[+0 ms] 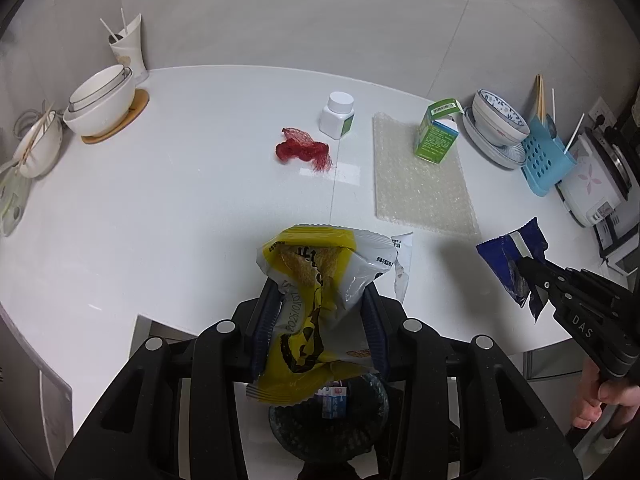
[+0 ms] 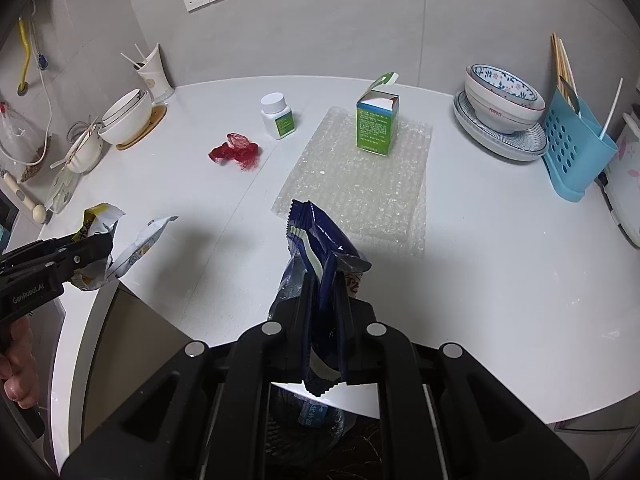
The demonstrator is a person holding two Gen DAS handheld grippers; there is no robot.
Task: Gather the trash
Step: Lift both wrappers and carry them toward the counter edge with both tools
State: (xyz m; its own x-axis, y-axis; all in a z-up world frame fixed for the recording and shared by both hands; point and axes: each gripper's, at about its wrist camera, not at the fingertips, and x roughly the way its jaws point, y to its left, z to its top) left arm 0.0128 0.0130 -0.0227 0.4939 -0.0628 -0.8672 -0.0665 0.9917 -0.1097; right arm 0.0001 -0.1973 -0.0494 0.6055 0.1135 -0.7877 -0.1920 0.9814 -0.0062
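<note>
My left gripper (image 1: pixel 320 292) is shut on a yellow and white snack wrapper (image 1: pixel 316 264), held over the counter's front edge. My right gripper (image 2: pixel 324 280) is shut on a crumpled dark blue wrapper (image 2: pixel 316 232). Each gripper shows in the other's view: the right gripper (image 1: pixel 532 276) with the blue wrapper (image 1: pixel 508 256), the left gripper (image 2: pixel 102 246) with the snack wrapper (image 2: pixel 136 248). Below both sits a dark mesh bin (image 1: pixel 288 428) (image 2: pixel 280 436) with a bottle in it. On the counter lie a red net (image 1: pixel 302 150), a white pill bottle (image 1: pixel 337 115), a green carton (image 1: pixel 437 134) and bubble wrap (image 1: pixel 420 188).
Stacked white bowls (image 1: pixel 102 98) on a wooden coaster and a cup with sticks (image 1: pixel 128 46) stand at the back left. A patterned bowl on plates (image 1: pixel 498 120), a blue utensil rack (image 1: pixel 546 156) and an appliance (image 1: pixel 596 184) crowd the right. A hand (image 1: pixel 600 400) grips the right handle.
</note>
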